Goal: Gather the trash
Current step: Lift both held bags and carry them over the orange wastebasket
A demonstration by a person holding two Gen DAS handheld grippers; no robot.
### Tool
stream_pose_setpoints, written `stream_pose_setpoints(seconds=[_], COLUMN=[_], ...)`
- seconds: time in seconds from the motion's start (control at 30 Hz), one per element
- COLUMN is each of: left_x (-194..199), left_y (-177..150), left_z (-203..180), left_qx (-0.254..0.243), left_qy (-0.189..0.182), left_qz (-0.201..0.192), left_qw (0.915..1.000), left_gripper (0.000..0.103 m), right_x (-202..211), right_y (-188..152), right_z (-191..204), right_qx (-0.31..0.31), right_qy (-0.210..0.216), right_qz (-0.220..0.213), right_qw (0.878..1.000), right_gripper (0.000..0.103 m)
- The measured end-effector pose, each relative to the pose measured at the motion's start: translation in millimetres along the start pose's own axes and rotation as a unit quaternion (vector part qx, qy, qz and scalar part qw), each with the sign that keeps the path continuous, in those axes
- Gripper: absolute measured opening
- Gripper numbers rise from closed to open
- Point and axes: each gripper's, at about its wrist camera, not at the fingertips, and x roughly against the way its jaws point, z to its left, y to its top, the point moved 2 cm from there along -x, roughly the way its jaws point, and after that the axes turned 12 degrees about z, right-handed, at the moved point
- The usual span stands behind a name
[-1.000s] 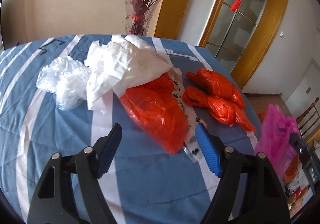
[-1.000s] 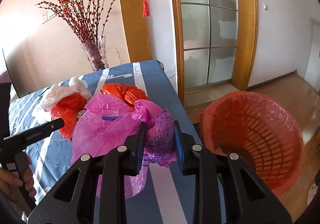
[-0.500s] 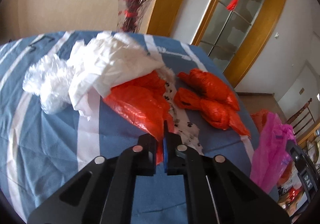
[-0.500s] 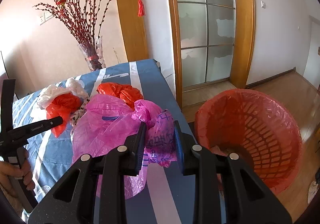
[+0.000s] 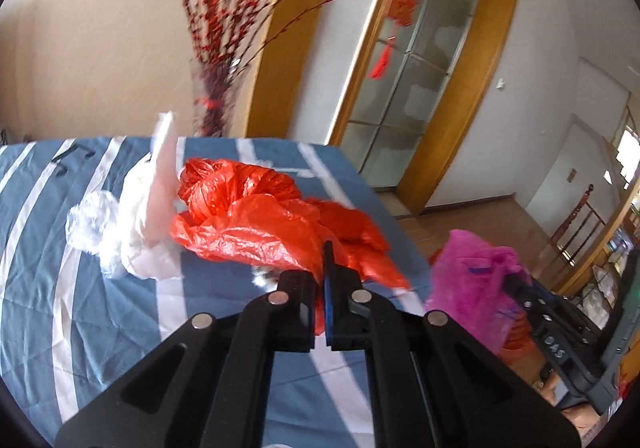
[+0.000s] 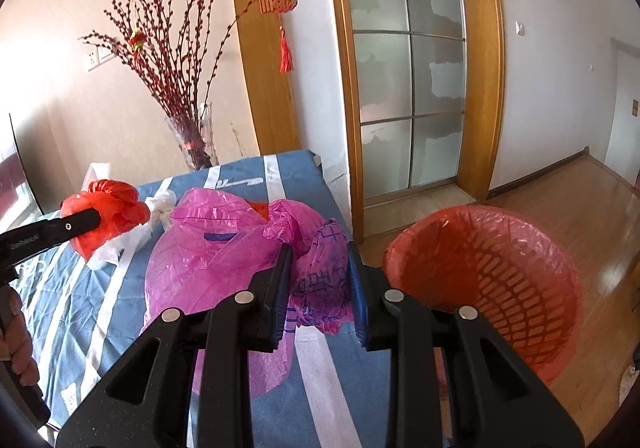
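My left gripper [image 5: 323, 268] is shut on a red plastic bag [image 5: 256, 224] and holds it lifted above the blue striped tablecloth [image 5: 80, 288]; the same bag shows in the right wrist view [image 6: 106, 216]. A white bag [image 5: 150, 208] and a clear bag [image 5: 86, 224] lie beside it. My right gripper [image 6: 320, 280] is shut on a pink plastic bag [image 6: 224, 248] at the table's edge. A red basket bin [image 6: 484, 280] with a red liner stands on the floor to the right.
A glass vase with red branches [image 6: 192, 140] stands at the table's far end. Another red bag [image 5: 356, 236] lies behind the held one. A glass door with a wooden frame [image 6: 404, 88] is behind the bin. Wooden floor [image 6: 580, 192] lies to the right.
My left gripper closed on the red bag and lifted it off the table, dragging the white bag along. My right gripper kept its hold on the pink bag.
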Motion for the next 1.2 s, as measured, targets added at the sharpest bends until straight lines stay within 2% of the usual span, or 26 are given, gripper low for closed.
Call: stream_pose_setpoints(seconds=[0.27, 0.5, 0.87, 1.2], left_x=[11, -1, -36, -77], left_y=[0, -2, -5, -7], left_z=[-52, -93, -151, -199], left_qx=[-0.039, -0.073, -0.112, -0.134], left_qy=[-0.034, -0.056, -0.089, -0.126], left_qz=[-0.004, 0.007, 0.034, 0.064], left_qw=[0.9987, 0.9957, 0.9891, 0.9808], left_gripper=[0.005, 0.005, 0.005, 0.005], right_x=[23, 37, 49, 40], right_y=[2, 2, -4, -10], right_z=[-26, -58, -123, -172], right_qx=[-0.022, -0.049, -0.106, -0.152], right_qy=[-0.021, -0.048, -0.103, -0.146], right_qz=[-0.022, -0.037, -0.05, -0.044], right_qw=[0.999, 0.997, 0.988, 0.976], right_gripper=[0.028, 0.028, 0.028, 0.028])
